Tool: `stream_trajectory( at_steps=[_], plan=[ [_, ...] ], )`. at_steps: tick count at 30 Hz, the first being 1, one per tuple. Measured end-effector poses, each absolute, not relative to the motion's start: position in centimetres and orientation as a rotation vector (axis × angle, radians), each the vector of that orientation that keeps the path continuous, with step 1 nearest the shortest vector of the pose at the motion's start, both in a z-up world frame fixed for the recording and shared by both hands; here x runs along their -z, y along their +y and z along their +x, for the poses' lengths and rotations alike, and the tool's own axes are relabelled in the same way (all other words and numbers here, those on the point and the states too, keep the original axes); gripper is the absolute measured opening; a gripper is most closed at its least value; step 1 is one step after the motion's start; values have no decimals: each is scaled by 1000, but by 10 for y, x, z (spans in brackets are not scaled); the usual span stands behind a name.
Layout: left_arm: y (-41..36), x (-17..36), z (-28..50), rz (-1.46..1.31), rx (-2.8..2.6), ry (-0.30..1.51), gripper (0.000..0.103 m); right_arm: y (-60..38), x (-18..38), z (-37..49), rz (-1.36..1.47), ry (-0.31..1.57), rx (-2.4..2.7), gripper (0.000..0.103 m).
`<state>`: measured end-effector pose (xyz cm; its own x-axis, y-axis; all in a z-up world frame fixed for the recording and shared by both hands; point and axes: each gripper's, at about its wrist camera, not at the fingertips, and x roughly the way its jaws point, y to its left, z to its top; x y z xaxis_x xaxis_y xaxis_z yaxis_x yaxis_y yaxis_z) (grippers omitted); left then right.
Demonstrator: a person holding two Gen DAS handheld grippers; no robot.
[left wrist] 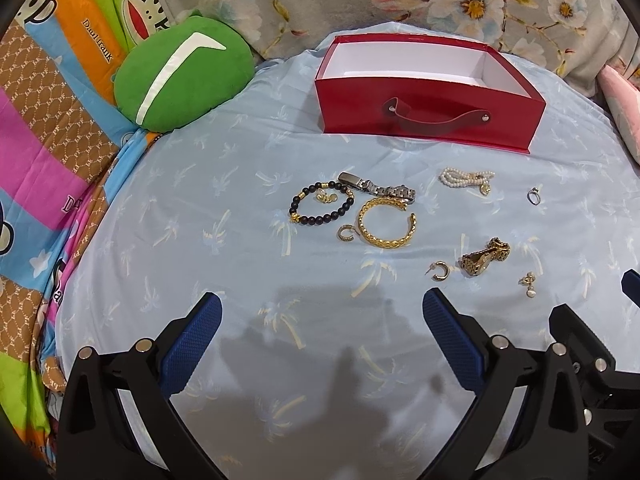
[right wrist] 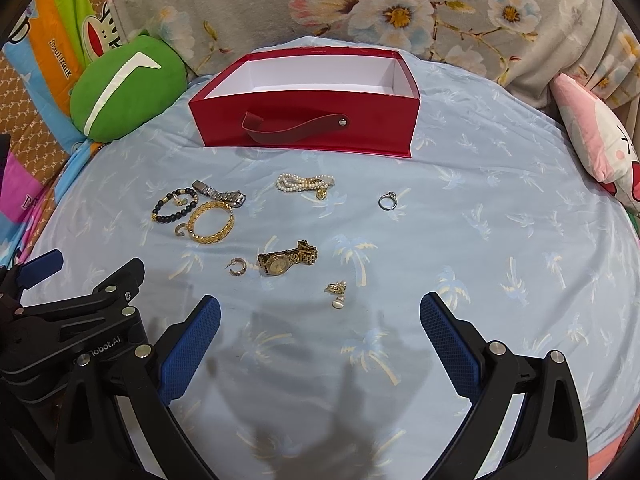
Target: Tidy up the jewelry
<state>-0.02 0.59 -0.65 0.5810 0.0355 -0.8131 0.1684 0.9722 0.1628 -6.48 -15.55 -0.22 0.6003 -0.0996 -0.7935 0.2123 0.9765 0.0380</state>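
An open red box [left wrist: 430, 110] [right wrist: 308, 120] with a white inside stands empty at the back of the blue sheet. In front of it lie a black bead bracelet [left wrist: 322, 208] [right wrist: 175, 205], a silver watch [left wrist: 376, 188] [right wrist: 218, 194], a gold bangle [left wrist: 386, 222] [right wrist: 211, 222], a pearl bracelet [left wrist: 466, 178] [right wrist: 304, 183], a silver ring [left wrist: 534, 196] [right wrist: 387, 201], a gold watch [left wrist: 486, 256] [right wrist: 286, 260], hoop earrings [left wrist: 440, 270] [right wrist: 238, 267] and a drop earring [left wrist: 529, 284] [right wrist: 337, 294]. My left gripper [left wrist: 322, 310] and right gripper [right wrist: 320, 312] are both open and empty, hovering near the front of the jewelry.
A green cushion [left wrist: 182, 72] [right wrist: 128, 88] lies left of the box. A pink plush [right wrist: 596, 140] lies at the right. A floral blanket [right wrist: 360, 12] runs behind the box. Colourful bedding [left wrist: 48, 140] borders the left.
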Motion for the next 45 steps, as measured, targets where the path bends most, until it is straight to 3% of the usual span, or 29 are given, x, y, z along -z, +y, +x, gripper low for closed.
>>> stream_trajectory(
  at_steps=[23, 45],
  plan=[
    [4, 10, 1, 223, 83, 909, 98, -154, 10, -63, 151, 926, 178, 98],
    [22, 37, 40, 169, 51, 1003, 98, -198, 28, -34, 163, 933, 243, 98]
  ],
)
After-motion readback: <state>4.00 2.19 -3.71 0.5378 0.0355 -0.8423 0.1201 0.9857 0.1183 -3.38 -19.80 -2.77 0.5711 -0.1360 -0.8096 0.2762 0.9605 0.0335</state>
